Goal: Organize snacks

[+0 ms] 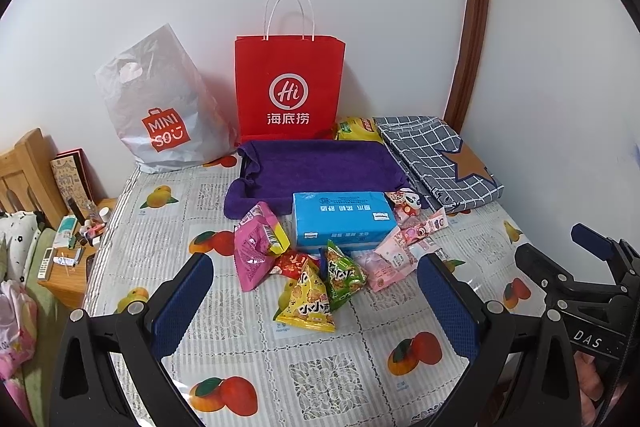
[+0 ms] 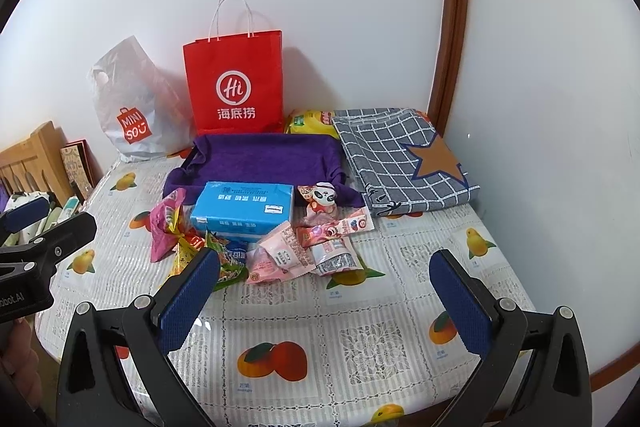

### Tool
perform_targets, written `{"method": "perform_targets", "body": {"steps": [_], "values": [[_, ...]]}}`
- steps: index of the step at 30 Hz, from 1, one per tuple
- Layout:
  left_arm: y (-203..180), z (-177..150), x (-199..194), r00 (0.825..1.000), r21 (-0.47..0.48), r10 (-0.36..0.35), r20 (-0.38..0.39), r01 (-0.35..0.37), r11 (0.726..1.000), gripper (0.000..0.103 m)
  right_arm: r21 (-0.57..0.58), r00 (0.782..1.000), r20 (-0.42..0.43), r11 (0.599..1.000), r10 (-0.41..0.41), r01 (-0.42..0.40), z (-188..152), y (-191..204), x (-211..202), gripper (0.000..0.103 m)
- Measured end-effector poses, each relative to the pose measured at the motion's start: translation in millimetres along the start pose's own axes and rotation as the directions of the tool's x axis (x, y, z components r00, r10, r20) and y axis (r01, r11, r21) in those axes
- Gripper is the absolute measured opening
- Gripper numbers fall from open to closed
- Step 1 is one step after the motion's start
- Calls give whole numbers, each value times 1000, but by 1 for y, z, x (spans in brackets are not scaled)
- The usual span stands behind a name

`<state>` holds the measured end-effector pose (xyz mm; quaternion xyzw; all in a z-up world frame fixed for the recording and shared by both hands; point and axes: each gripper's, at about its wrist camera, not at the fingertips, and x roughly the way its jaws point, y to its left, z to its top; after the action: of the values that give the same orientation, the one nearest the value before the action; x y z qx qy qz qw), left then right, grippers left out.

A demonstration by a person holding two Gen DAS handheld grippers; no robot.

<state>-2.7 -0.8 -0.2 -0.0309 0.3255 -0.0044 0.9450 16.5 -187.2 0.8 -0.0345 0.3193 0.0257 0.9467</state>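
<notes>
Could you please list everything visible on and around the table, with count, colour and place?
paper bag: 1, red, against back wall
plastic bag: 1, grey, left of paper bag
fabric tray: 1, purple, mid-table
tissue box: 1, blue, before tray
snack packets: several, mixed colours, around box
checked cloth: 1, grey, back right
yellow packet: 1, behind tray
left gripper: open
right gripper: open

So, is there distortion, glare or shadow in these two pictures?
Left wrist view: fisheye bends the brown door frame; dark corners. Right wrist view: same bending; the red paper bag casts a soft shadow on the wall; small glare on the tablecloth beside the open right tongs.
</notes>
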Motion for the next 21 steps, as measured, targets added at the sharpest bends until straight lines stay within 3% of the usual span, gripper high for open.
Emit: {"method": "perform_targets", "body": {"steps": [21], "values": [[1,2,-6,1000,2,-3,9,3,1000,102,3,1000,6,1000,7,-7,0,1,-3,103]]}}
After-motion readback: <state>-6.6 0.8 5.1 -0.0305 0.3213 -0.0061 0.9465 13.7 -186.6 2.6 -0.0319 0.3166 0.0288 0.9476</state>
